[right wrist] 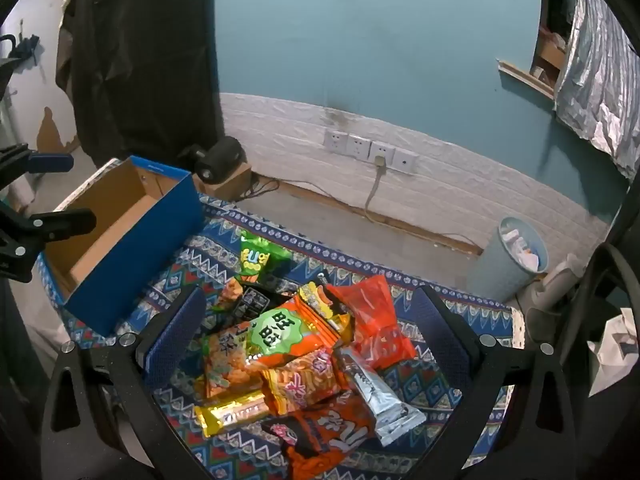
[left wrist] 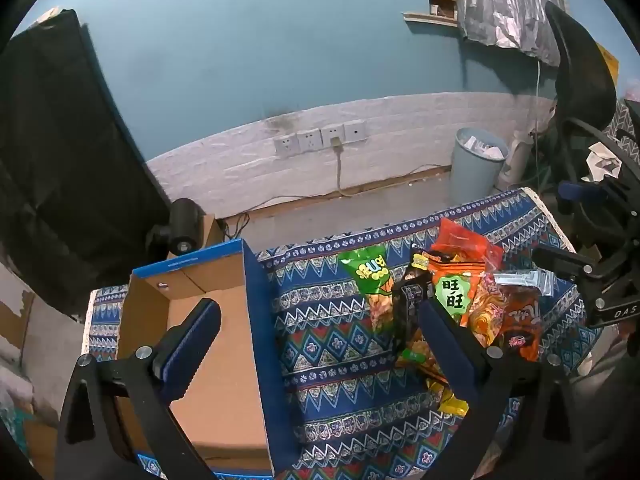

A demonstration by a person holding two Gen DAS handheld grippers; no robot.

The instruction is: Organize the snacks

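Snack packets (right wrist: 296, 360) overlap in a heap; right gripper (right wrist: 308, 336) and left gripper (left wrist: 320, 332) both spread wide, empty, so a grab probably drags neighbours off the cloth (right wrist: 440, 384), missing the box (right wrist: 132, 240)

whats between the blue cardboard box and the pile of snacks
Nothing but bare patterned cloth. The left wrist view shows it best: the blue cardboard box sits left, the snack pile right, with only cloth between them.
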